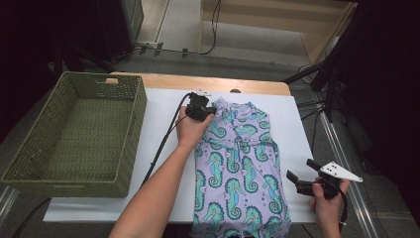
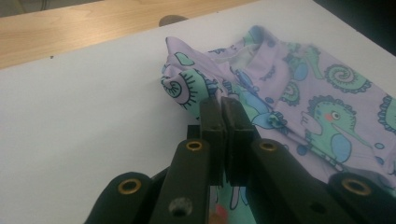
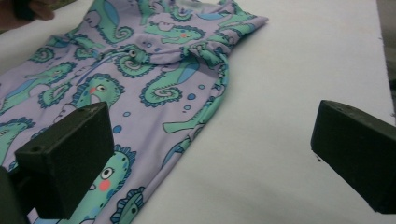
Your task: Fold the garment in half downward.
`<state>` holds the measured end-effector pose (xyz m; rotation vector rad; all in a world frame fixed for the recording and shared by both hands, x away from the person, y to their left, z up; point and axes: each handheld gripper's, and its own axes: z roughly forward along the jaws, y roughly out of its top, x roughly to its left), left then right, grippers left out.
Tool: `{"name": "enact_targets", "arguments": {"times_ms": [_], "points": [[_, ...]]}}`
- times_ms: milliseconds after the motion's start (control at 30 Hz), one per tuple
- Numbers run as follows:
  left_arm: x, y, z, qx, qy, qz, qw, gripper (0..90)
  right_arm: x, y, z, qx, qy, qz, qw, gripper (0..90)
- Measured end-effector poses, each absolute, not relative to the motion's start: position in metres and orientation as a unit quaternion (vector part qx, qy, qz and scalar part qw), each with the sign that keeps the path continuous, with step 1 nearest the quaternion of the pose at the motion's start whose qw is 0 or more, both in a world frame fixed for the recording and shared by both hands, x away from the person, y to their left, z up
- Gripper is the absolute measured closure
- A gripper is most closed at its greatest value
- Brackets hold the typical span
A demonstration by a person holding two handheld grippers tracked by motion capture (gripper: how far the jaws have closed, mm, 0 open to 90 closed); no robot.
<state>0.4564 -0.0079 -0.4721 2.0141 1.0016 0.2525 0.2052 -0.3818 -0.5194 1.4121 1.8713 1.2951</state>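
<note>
seahorse-print garment lies flat on the tabletop; our left tongs pinch its shoulder shut, right tongs gape empty, so we'd fold over slowly, keeping fabric taut.

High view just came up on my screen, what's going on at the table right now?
A person is working on a lilac seahorse-print garment spread on the white table cover. The left gripper is shut on the garment's far left shoulder, and the cloth there is bunched up above the jaws. The right gripper is open, held beside the garment's right edge with nothing between its jaws. A green woven basket sits at the left with nothing in it.
</note>
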Motion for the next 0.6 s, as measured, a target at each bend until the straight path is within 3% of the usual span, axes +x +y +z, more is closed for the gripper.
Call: {"name": "enact_targets", "arguments": {"times_ms": [300, 600], "points": [[0.452, -0.009, -0.466, 0.804, 0.397, 0.099, 0.432, 88.0, 0.220, -0.387, -0.508, 0.533, 0.669, 0.474, 0.207, 0.0], [0.450, -0.009, -0.462, 0.806, 0.396, 0.098, 0.430, 88.0, 0.250, -0.379, -0.474, 0.515, 0.678, 0.486, 0.197, 0.0]]}}
